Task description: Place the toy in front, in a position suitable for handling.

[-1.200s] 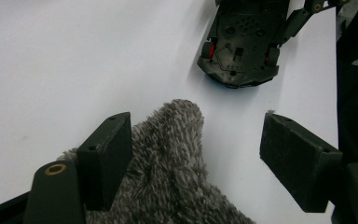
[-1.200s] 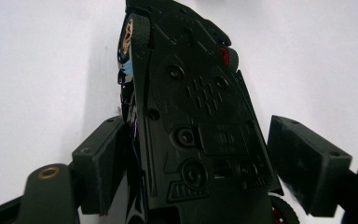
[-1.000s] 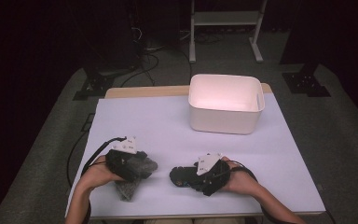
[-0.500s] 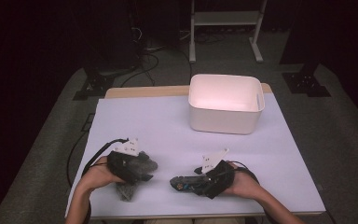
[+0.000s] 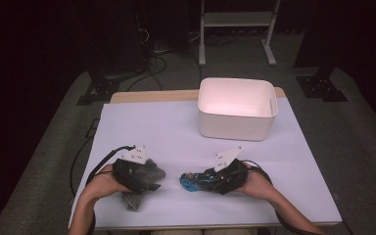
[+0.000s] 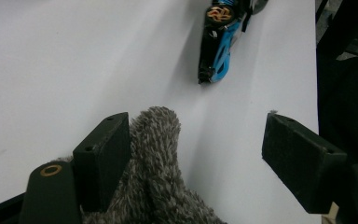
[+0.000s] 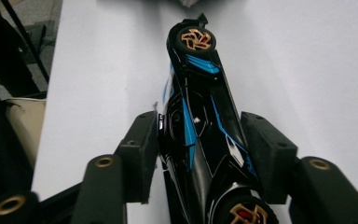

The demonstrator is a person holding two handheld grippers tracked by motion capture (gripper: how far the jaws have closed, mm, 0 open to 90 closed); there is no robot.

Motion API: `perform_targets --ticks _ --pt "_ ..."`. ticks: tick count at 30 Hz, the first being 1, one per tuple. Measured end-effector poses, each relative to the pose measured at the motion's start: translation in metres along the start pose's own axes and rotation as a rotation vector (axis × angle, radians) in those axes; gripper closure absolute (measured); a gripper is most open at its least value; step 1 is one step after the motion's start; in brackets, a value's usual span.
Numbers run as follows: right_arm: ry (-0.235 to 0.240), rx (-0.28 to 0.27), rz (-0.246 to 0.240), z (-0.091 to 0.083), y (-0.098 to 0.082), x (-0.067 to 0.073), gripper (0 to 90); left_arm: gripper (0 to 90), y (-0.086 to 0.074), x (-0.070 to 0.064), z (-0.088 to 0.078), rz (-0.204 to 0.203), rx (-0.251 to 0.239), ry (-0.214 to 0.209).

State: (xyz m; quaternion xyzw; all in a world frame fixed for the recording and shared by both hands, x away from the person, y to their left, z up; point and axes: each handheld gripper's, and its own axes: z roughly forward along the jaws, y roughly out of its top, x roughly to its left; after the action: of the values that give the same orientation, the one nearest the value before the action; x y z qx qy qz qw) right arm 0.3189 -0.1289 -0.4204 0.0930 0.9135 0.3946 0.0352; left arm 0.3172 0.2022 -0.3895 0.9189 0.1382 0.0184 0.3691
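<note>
Holding a hand-held gripper in each hand, you work at the near edge of the white surface [image 5: 176, 132]. Your right hand-held gripper [image 7: 200, 140] has just been closing its jaws around the black and blue toy car [image 7: 198, 126], and in the right gripper view both pads sit against the car's sides near its rear wheel, so the car is grasped. The car points away from that gripper, its front wheel with the gold spokes farthest from the jaws. In the high view the toy car [image 5: 196, 180] lies low over the surface just left of your right hand [image 5: 252, 183], its nose aimed toward your left hand-held gripper [image 5: 144, 178].

Your left hand-held gripper [image 6: 196, 154] stands released: its jaws are well apart. A grey furry toy [image 6: 156, 168] rests against the left jaw in the left gripper view, while the right jaw is clear of it with bare surface between. In the high view the grey furry toy [image 5: 134, 198] lies on the surface under and beside that gripper, near the front edge.

The white bin [image 5: 237, 112] stands farther back on the surface, well apart from both hands.
</note>
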Motion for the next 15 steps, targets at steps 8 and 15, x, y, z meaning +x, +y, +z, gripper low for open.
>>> perform_targets --ticks 8,15 --pt "-0.029 -0.036 0.019 -0.003 0.003 -0.015 41.2 22.0 0.001 -0.001 0.002 0.005 0.003 -0.011" --pt "0.047 -0.062 0.092 0.0 0.002 -0.04 43.6 21.6 0.001 -0.001 0.003 0.005 0.003 -0.015"
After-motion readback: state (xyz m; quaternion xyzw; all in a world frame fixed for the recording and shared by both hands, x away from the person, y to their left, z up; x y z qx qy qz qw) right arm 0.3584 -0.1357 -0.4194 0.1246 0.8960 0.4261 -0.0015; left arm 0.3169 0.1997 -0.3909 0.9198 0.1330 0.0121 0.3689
